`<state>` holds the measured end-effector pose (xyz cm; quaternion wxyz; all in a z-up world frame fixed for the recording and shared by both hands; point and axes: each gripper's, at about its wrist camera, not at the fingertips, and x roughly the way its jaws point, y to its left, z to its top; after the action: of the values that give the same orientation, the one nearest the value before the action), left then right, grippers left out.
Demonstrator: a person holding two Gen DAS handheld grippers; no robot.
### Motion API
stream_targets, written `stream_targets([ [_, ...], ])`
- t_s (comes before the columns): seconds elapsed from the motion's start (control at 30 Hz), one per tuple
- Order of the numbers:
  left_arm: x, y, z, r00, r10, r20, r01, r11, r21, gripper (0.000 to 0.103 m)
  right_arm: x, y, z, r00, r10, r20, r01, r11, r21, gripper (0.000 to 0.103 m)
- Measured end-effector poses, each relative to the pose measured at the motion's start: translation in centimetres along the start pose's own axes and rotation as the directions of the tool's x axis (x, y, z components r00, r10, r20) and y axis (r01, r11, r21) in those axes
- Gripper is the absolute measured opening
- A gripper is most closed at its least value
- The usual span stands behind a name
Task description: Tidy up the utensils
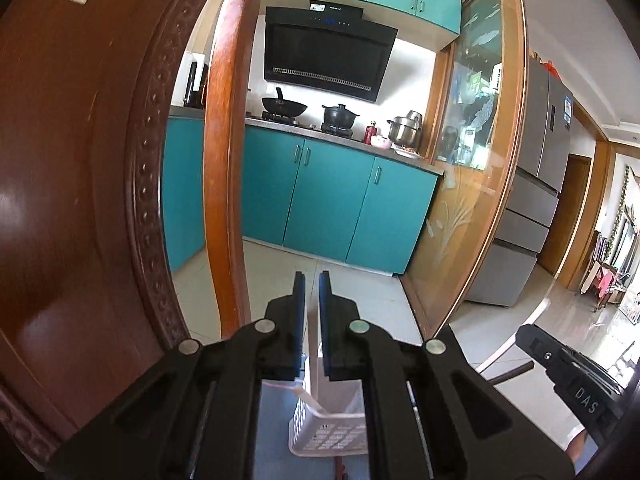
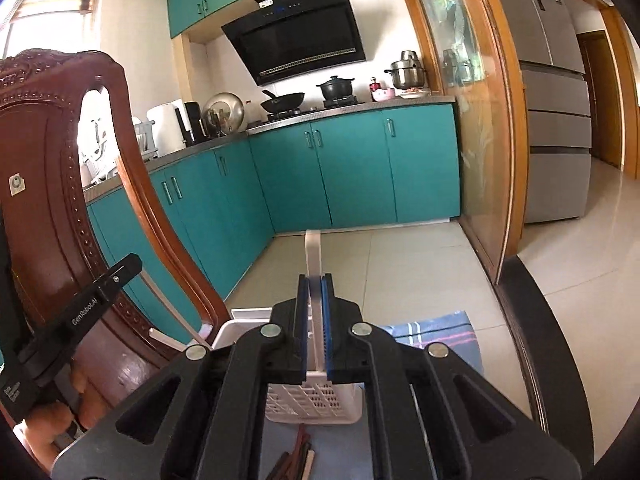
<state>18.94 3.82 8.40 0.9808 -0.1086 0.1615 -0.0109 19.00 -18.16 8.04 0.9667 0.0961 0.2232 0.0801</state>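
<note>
My right gripper (image 2: 315, 280) is shut on a white flat utensil handle (image 2: 313, 256) that sticks up past the fingertips, above a white perforated basket (image 2: 312, 404). Dark chopsticks (image 2: 296, 458) lie on the blue cloth just in front of the basket. My left gripper (image 1: 312, 278) is held up with its jaws nearly together and nothing between them; the same basket (image 1: 328, 436) shows below it. The right gripper's body (image 1: 576, 380) shows at the lower right of the left wrist view, and the left gripper (image 2: 80, 312) at the left of the right wrist view.
A carved wooden chair back (image 1: 80, 160) stands close on the left. A blue striped cloth (image 2: 436, 332) covers the table. Beyond are teal kitchen cabinets (image 1: 340, 204), a glass sliding door (image 1: 472, 160) and a grey fridge (image 2: 556, 120).
</note>
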Motion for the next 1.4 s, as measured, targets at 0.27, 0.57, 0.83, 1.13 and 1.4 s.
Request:
stream_targets([
  [0.27, -2.6, -0.4, -0.2, 0.998, -0.048, 0.033, 0.046, 0.996, 0.076, 0.032, -6.9, -0.8, -1.3, 0.991, 0.035, 0.128, -0.033, 0.999, -0.021, 0.037],
  [0.57, -4.3, 1.1, -6.3, 0.998, -0.003, -0.064, 0.008, 0.997, 0.074, 0.033, 0.2, 0.6, -14.1, 0.931, 0.064, -0.358, -0.105, 0.990, -0.096, 0.037],
  [0.83, -2.9, 2.4, -10.3, 0.968, 0.090, -0.235, -0.074, 0.994, 0.075, 0.041, 6.0, 1.7, -19.3, 0.781, 0.084, -0.619, -0.117, 0.993, -0.012, 0.044],
  [1.13, -1.7, 3.0, -10.8, 0.955, 0.097, -0.281, -0.078, 0.994, 0.078, 0.042, 7.8, 3.8, -21.1, 0.794, -0.016, -0.608, -0.050, 0.995, -0.091, 0.023],
  [1.4, -0.3, 2.8, -12.0, 0.931, 0.077, -0.357, -0.049, 0.995, 0.088, 0.045, 7.3, -0.5, -20.0, 0.819, 0.007, -0.573, 0.050, 0.995, 0.084, 0.001],
])
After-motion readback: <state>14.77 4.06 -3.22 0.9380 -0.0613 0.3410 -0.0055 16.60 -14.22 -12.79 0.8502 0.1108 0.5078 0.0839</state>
